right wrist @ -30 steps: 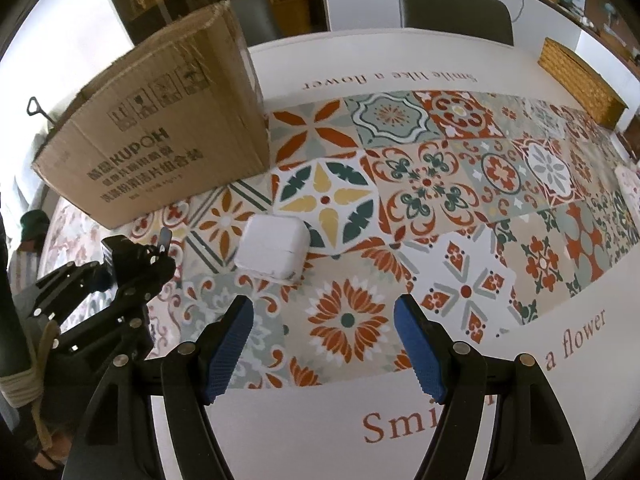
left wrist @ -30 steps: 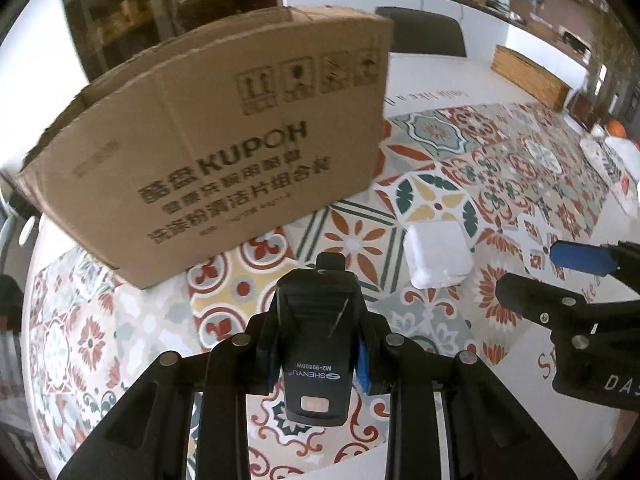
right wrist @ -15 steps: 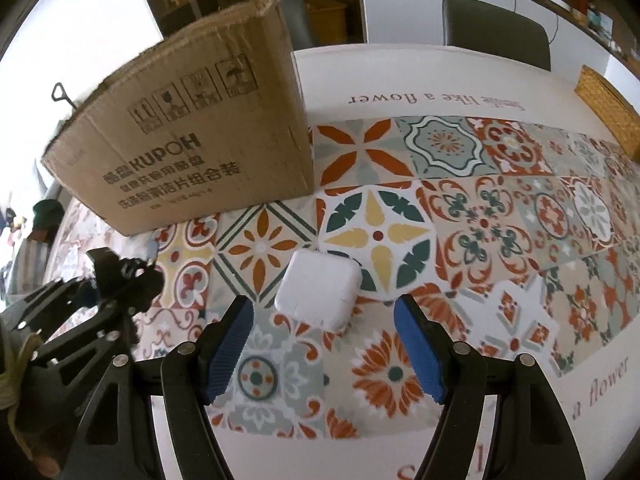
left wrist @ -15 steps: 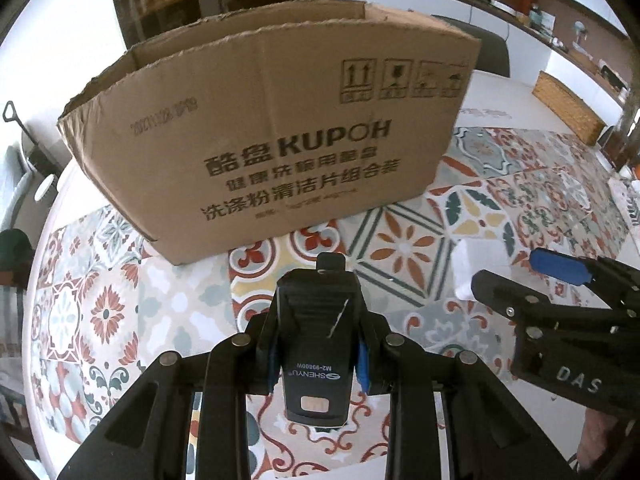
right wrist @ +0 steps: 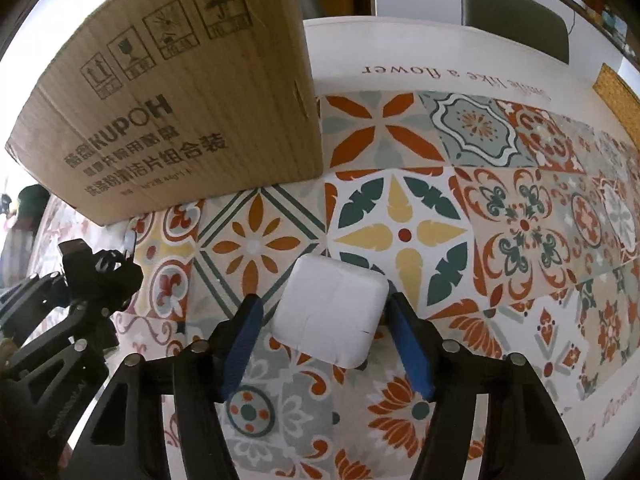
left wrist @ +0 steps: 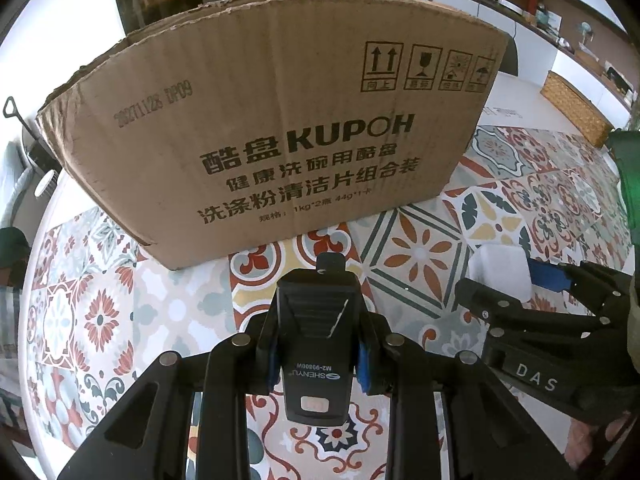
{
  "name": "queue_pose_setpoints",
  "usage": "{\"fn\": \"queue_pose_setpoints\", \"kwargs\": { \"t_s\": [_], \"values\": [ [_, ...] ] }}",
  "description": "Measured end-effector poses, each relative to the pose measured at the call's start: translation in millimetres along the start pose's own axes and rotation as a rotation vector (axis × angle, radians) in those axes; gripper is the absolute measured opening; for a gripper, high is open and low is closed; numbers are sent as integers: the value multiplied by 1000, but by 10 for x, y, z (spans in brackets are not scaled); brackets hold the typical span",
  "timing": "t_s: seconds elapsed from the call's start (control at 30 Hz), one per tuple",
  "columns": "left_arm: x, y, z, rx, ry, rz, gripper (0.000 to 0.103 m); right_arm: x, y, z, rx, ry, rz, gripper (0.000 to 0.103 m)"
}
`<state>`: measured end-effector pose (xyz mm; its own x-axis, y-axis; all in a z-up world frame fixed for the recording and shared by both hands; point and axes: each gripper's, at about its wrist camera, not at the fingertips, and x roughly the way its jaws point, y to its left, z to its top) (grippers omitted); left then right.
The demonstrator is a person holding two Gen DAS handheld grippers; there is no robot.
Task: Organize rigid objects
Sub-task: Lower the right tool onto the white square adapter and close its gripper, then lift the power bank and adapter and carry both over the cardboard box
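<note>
1. The left gripper [left wrist: 318, 354] is clamped on a black handheld device [left wrist: 317, 344], held above the patterned tablecloth [right wrist: 520, 216] just in front of a cardboard box [left wrist: 280, 132].
2. The right gripper [right wrist: 330, 342] is closing around a white square charger block [right wrist: 332, 314] lying flat on the tablecloth; its blue pads [right wrist: 242, 338] are not yet clearly pressing.
3. The step looks like picking up the block. Next: finish the squeeze, lift, and carry toward the box.
</note>
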<state>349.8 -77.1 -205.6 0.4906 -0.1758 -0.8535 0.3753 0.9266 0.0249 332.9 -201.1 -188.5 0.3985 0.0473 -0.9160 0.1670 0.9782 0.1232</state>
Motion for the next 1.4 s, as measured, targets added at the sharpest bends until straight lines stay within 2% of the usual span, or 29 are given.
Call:
{"fn": "queue_pose_setpoints", "kwargs": {
  "t_s": [0.03,0.07,0.1,0.13,0.3,0.57,0.93,1.4],
  "values": [
    [4,-4,0,0,1,-1,29,11,6,6,-3,1,-7,64],
    [9,-8,1,0,2,0,29,21,10,18,-5,-4,-9,61],
    [13,-8,1,-1,2,0,29,24,12,26,-9,-10,-17,54],
    [16,-9,2,-4,3,-2,29,34,6,35,-9,-14,-22,54],
    [-15,-11,-20,-10,1,-3,29,19,-40,21,4,-23,0,54],
    [-241,68,-35,-48,-30,-10,29,-355,17,-65,-22,-77,28,53],
    [-730,201,-40,-87,-115,8,29,-837,125,-91,-36,-118,73,54],
    [-1344,305,95,-107,-244,20,29,-1479,349,43,-82,-263,119,54]
  ]
}}
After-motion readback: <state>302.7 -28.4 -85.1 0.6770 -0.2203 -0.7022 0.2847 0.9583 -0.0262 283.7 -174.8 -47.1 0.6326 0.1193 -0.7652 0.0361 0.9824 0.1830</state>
